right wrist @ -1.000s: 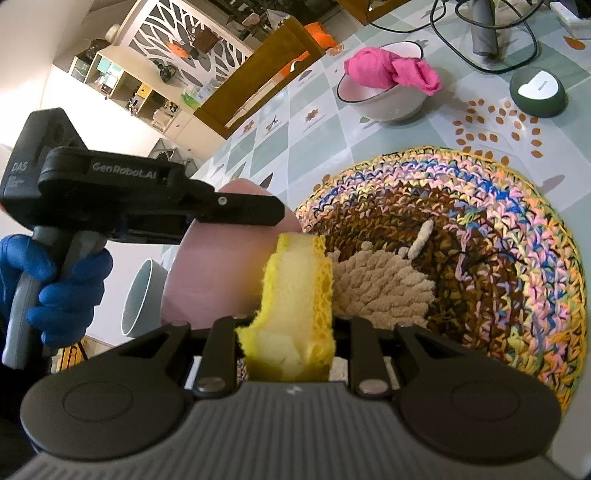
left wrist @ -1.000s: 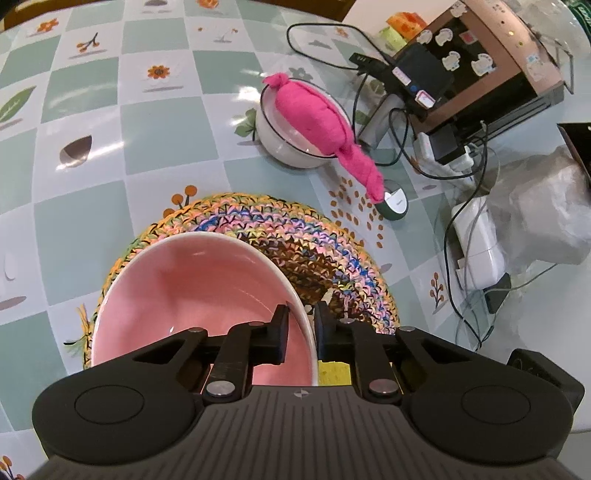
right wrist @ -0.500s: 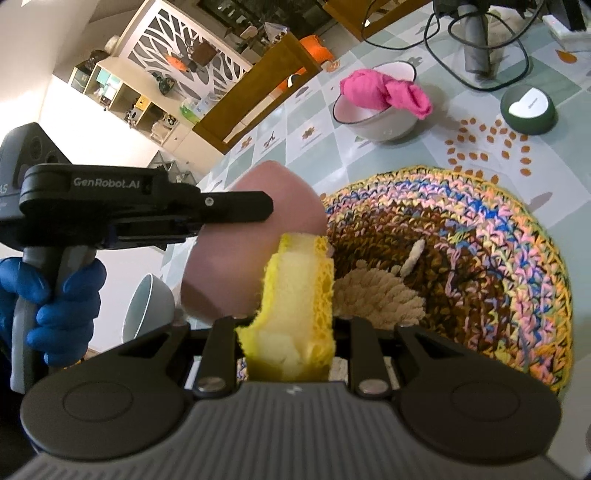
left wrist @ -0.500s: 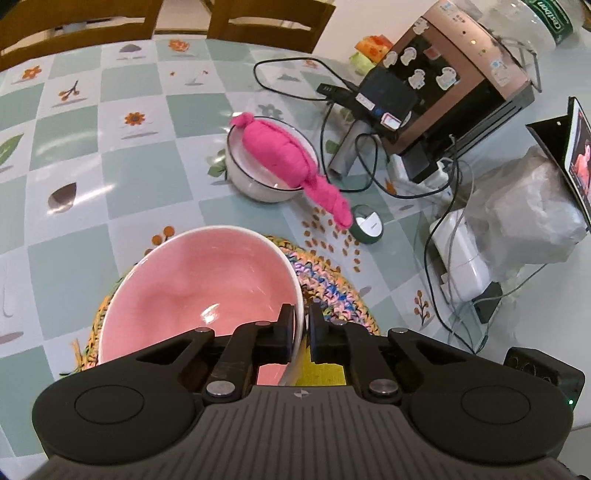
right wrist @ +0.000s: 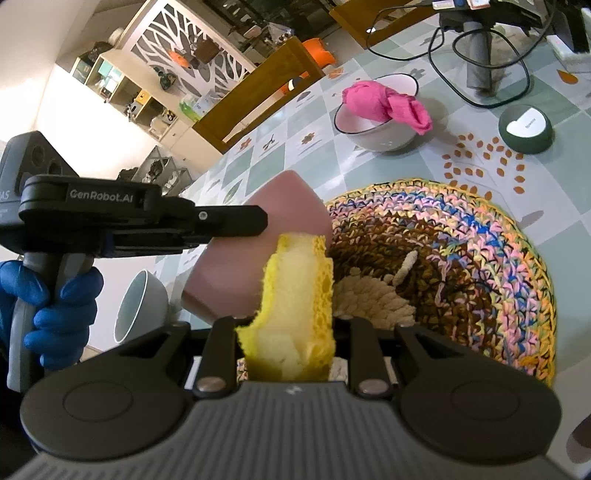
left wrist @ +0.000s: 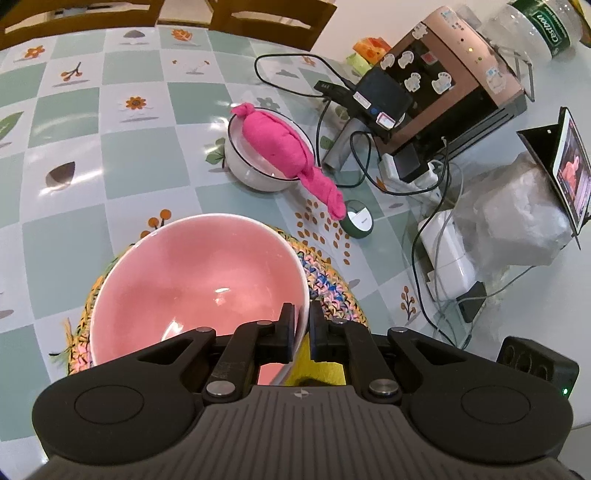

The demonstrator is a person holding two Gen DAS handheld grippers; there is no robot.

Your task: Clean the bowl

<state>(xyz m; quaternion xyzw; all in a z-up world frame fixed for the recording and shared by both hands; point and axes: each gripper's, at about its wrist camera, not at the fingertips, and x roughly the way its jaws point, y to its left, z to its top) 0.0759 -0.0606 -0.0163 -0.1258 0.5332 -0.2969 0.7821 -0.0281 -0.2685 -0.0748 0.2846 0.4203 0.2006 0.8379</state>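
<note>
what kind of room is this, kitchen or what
Most likely a home dining room: a table with a leaf-and-flower patterned tablecloth, wooden chairs pushed up to it, and open shelves of household knick-knacks by a carved screen.

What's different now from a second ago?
The left gripper, pinching the pink bowl's rim, has lifted and tilted it up off the woven mat. The right gripper still holds the yellow sponge, now close against the bowl's outside. The white bowl with its pink cloth hasn't moved.
</note>
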